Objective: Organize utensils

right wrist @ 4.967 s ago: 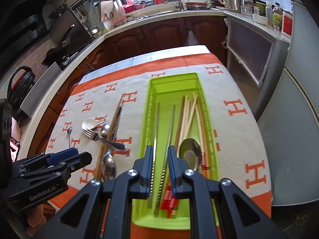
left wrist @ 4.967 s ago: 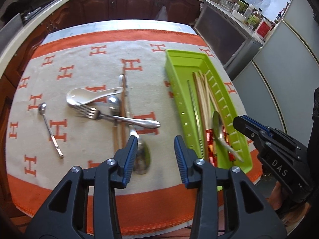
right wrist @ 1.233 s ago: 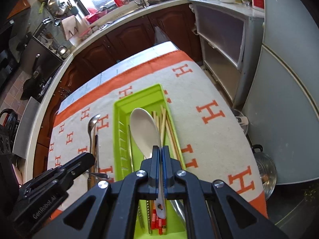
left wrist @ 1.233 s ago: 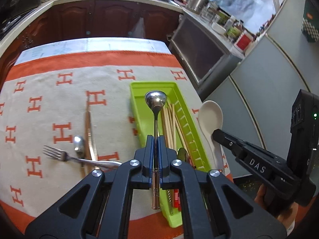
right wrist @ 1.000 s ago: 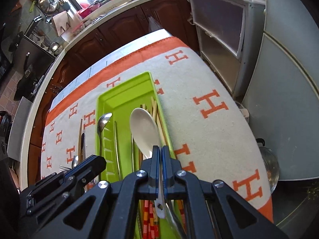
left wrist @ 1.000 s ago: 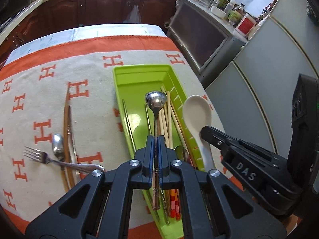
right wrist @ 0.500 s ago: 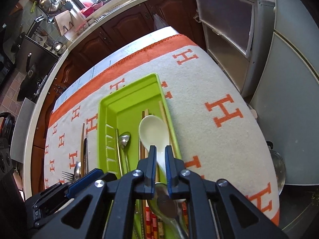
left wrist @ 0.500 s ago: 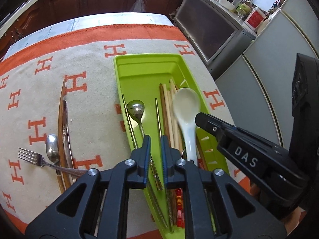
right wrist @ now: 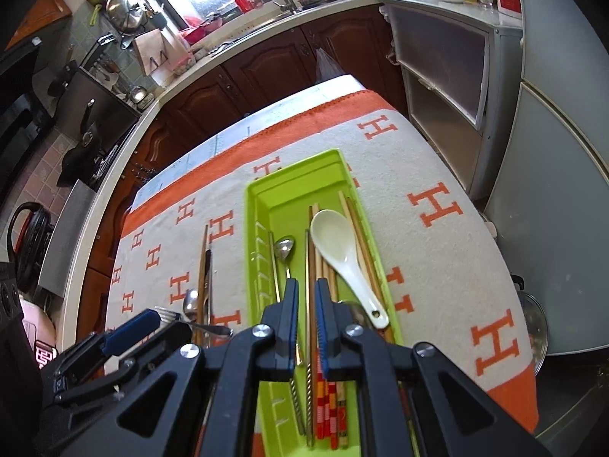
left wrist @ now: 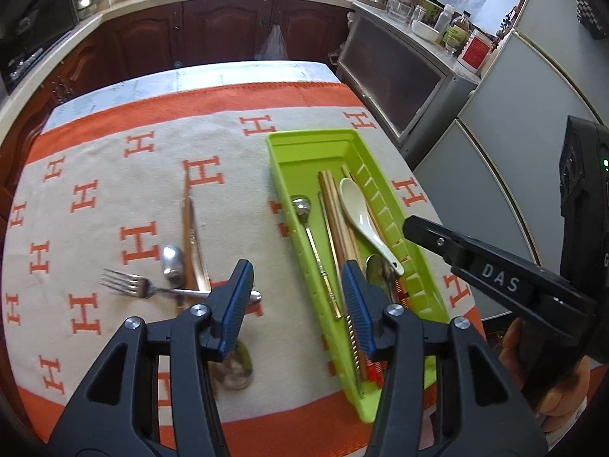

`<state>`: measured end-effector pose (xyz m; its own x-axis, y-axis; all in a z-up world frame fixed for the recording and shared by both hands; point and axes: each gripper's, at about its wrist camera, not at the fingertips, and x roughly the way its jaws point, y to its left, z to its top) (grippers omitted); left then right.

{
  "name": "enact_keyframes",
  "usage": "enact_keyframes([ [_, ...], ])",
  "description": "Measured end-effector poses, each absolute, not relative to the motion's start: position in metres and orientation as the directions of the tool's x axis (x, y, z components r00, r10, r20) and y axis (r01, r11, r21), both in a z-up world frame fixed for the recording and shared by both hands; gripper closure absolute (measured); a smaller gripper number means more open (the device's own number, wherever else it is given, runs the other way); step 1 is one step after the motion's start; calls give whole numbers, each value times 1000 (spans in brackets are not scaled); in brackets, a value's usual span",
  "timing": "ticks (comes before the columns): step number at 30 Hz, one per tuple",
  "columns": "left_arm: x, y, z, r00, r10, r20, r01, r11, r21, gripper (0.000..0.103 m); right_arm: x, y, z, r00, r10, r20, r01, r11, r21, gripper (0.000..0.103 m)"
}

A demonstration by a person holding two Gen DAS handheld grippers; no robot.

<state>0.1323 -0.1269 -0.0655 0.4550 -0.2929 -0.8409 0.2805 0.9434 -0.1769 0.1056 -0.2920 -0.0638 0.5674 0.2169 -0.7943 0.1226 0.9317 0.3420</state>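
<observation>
A lime-green tray point(left wrist: 304, 144) point(right wrist: 293, 167) lies on the right half of the cloth. In it are a white ceramic spoon point(left wrist: 356, 205) point(right wrist: 335, 236), a small metal spoon point(left wrist: 302, 205) point(right wrist: 284, 246) and several chopsticks point(left wrist: 331, 209). Left of the tray, a fork point(left wrist: 125, 285), a metal spoon point(left wrist: 173, 259) and a wood-handled knife point(left wrist: 190, 236) lie crossed on the cloth. My left gripper point(left wrist: 296, 270) hovers over the tray's left wall, its jaws opening with nothing between them. My right gripper point(right wrist: 306, 285) hangs above the tray's near end, slightly open and holding nothing.
The table carries a cream cloth with orange H marks and an orange border point(left wrist: 243, 95). A larger spoon point(left wrist: 236, 369) lies near the front edge under my left finger. Dark wood cabinets point(left wrist: 228, 30) stand behind, grey appliances point(left wrist: 514, 133) on the right, a pot point(right wrist: 533, 327) on the floor.
Both grippers were shut on spoons a second ago. The metal spoon and the white spoon now lie in the tray; both grippers have let go and pulled back, the left spreading wide.
</observation>
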Motion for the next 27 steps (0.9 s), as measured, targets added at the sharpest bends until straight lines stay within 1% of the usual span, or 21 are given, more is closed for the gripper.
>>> enact_keyframes([
  [8, 96, -77, -46, 529, -225, -818, 220, 968, -124, 58, 79, -262, -56, 561, 206, -802, 82, 950, 301, 94],
  [13, 75, -47, -45, 516, -237, -823, 188, 969, -162, 58, 61, -239, -56, 549, 192, -814, 57, 963, 265, 94],
  [20, 53, 3, -37, 552, -221, -804, 101, 975, -198, 58, 47, -209, -47, 550, 191, -813, 4, 973, 231, 95],
  [27, 37, 39, -40, 558, -214, -802, 32, 971, -237, 56, 47, -187, -48, 538, 216, -815, -48, 973, 226, 94],
])
